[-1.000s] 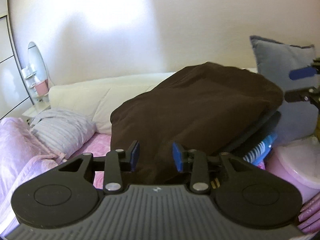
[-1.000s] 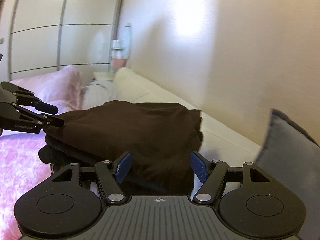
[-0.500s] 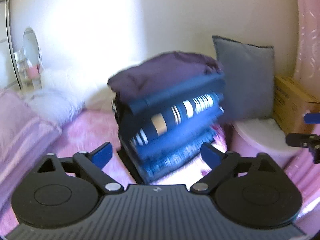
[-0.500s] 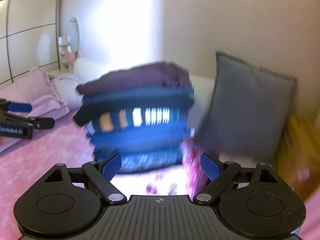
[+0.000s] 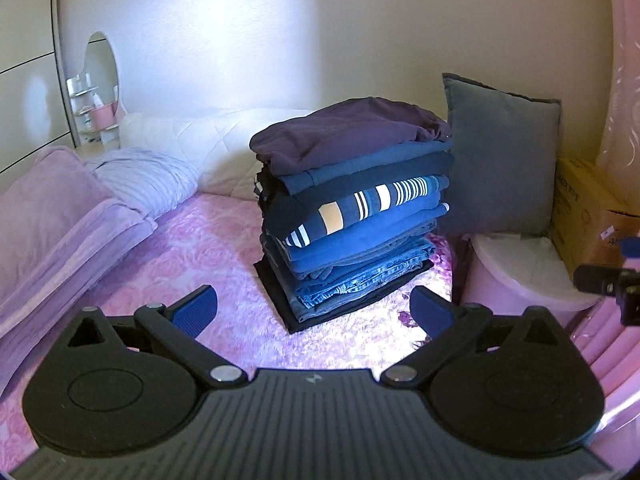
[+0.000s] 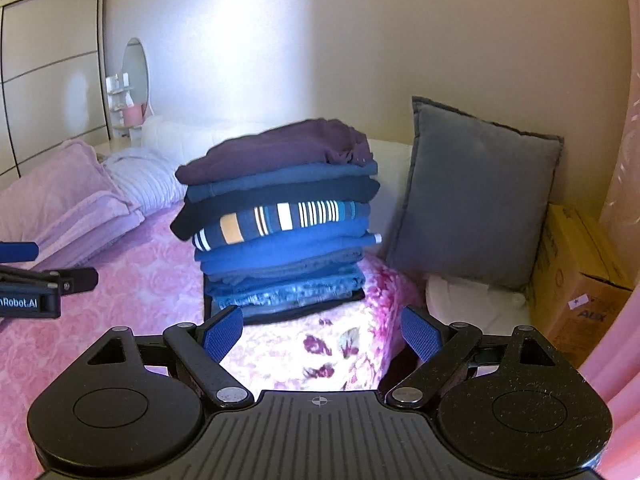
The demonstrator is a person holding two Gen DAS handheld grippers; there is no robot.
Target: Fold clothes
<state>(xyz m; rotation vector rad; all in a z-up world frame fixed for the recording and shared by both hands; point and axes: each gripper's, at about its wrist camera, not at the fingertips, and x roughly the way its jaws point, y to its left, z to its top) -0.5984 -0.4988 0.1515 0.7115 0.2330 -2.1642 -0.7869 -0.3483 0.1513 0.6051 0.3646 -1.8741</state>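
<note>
A second ago both my tools were right up against the dark brown garment (image 5: 348,132), the left tool (image 5: 314,308) nearly pinched shut over its near edge; now both have let go and backed off, and the whole stack of folded clothes (image 6: 280,224) is in view ahead of them. The left tool stands wide with nothing between its pads, and the right tool (image 6: 322,332) is equally spread and empty. The brown piece lies on top of the stack, slightly rumpled at its right end, above navy layers, a striped shirt (image 5: 368,208) and denim at the bottom, all resting on the pink bed (image 5: 192,256) near its corner. I read that as this garment being folded and placed, so the next step would be fetching another item, though I see no loose clothing in either view. As for containers, a cardboard box (image 6: 580,280) sits closed beside the grey cushion (image 6: 472,200), its contents hidden, and a pink tub (image 5: 516,280) has a white liner or cover over its top.
</note>
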